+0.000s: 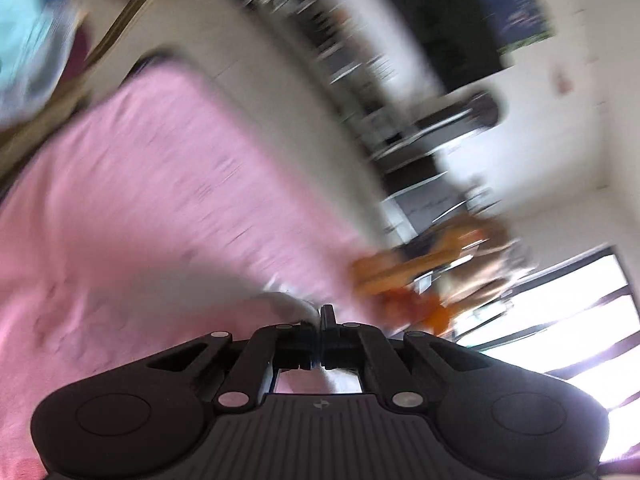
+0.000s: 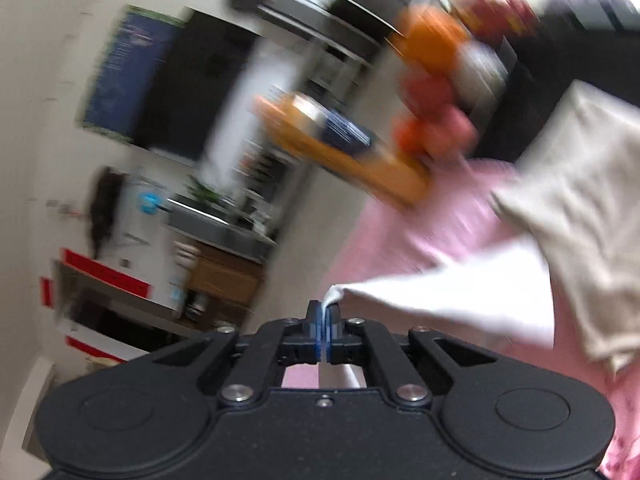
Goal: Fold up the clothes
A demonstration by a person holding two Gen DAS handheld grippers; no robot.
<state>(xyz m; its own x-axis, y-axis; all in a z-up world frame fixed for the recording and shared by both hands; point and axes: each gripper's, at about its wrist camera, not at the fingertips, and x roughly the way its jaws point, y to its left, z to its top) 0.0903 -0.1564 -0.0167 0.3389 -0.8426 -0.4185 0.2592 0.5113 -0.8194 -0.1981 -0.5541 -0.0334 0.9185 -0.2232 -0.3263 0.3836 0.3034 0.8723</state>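
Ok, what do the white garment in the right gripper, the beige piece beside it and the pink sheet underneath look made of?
The white garment looks like thin, soft woven fabric, matte, draping limply from the shut right gripper. The beige piece looks thicker, possibly cotton or linen, with a faint crumpled sheen. The pink sheet looks like smooth matte bedding cloth. Motion blur hides any weave, so these are guesses.

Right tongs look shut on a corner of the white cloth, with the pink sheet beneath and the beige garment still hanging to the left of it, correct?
Not quite. In the right wrist view the right tongs are shut on the white cloth over the pink sheet, but the beige garment lies to the right of it.
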